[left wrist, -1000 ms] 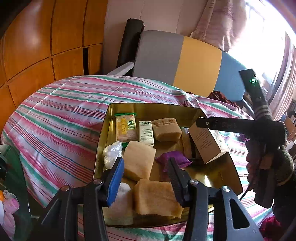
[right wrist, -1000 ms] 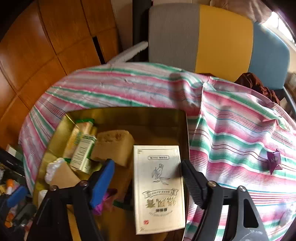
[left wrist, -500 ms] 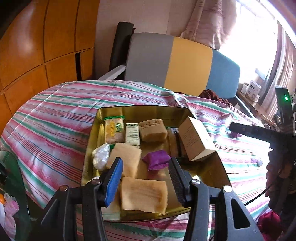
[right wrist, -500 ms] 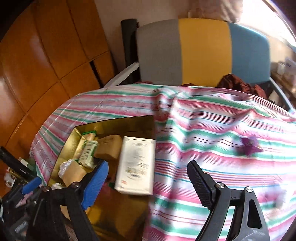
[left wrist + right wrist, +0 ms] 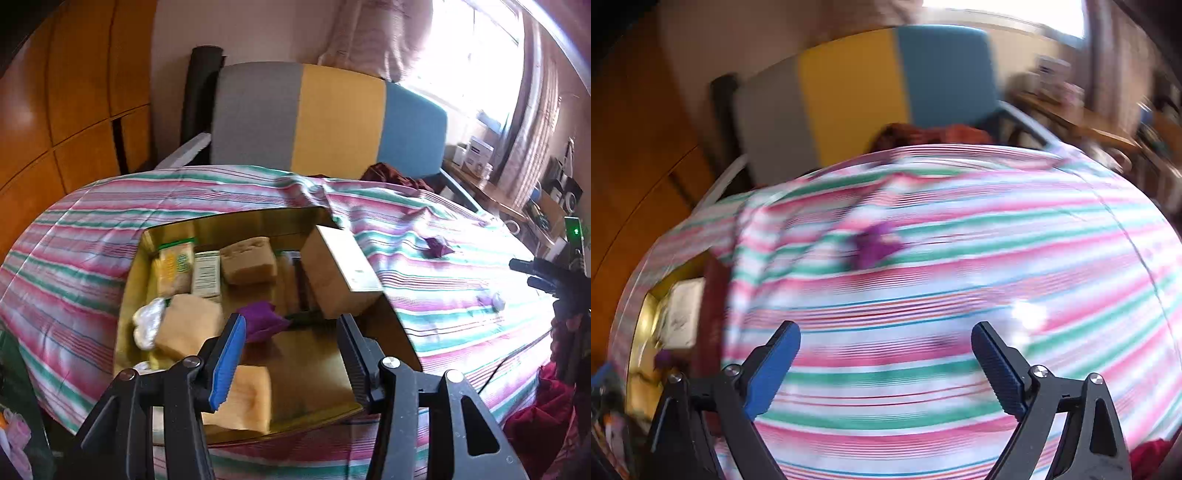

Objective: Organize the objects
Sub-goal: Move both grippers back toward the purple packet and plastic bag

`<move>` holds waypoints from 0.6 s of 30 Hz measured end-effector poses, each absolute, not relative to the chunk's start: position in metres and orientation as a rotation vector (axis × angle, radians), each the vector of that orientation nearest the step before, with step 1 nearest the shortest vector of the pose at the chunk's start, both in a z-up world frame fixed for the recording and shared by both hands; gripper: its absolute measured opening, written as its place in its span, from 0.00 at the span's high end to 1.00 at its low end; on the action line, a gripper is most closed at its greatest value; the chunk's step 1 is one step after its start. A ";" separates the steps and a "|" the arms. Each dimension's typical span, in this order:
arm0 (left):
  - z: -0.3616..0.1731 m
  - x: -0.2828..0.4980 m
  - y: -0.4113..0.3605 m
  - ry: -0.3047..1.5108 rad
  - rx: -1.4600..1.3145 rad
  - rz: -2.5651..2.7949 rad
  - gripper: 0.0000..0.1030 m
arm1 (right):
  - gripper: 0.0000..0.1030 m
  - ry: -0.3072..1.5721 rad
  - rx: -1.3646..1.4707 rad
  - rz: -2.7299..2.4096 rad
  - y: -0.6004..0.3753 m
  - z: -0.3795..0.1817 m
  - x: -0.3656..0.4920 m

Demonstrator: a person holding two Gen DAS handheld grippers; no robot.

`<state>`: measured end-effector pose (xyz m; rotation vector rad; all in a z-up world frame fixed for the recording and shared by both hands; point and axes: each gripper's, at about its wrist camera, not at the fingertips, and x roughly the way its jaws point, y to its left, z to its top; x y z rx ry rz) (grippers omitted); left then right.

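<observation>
A gold metal tray (image 5: 240, 221) on the striped cloth holds several tan blocks (image 5: 249, 258), a white-and-green packet (image 5: 206, 273), a purple pouch (image 5: 260, 321) and a beige box (image 5: 340, 273) leaning on its right rim. My left gripper (image 5: 290, 319) hovers over the tray's near end, open, with nothing between its fingers. Another purple pouch (image 5: 875, 245) lies on the cloth to the right of the tray, ahead of my right gripper (image 5: 885, 326). The right gripper's jaws are opening and hold nothing. The right wrist view is blurred.
A grey, yellow and blue chair back (image 5: 332, 122) stands behind the table. Wooden panels (image 5: 74, 110) line the left wall. A cluttered side table (image 5: 517, 192) sits under the window at the right. A small pale item (image 5: 493, 300) lies on the cloth.
My right gripper let go of the beige box, which now leans in the tray, swung right over the cloth and opened wider. The left gripper drew back a little.
</observation>
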<state>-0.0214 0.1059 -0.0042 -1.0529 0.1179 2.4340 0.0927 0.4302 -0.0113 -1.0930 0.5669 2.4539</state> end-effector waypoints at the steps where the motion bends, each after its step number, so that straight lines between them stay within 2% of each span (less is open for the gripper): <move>1: -0.004 -0.020 0.113 0.132 -1.055 2.416 0.50 | 0.03 0.617 -1.079 2.416 0.449 -0.015 0.100; 8: -0.002 -0.013 0.155 0.212 -1.051 2.324 0.50 | 0.02 0.944 -1.002 2.159 0.527 -0.054 0.135; 12: 0.001 -0.012 0.193 0.259 -1.030 2.241 0.49 | 0.02 0.982 -0.975 2.144 0.533 -0.054 0.140; 13: 0.001 -0.013 0.204 0.268 -1.032 2.217 0.48 | 0.01 0.998 -0.985 2.138 0.534 -0.056 0.140; 15: 0.002 -0.014 0.223 0.279 -1.031 2.176 0.35 | 0.00 1.037 -1.019 2.118 0.537 -0.063 0.139; 18: 0.001 -0.018 0.259 0.323 -1.019 2.120 0.32 | 0.00 1.109 -1.055 2.098 0.537 -0.072 0.140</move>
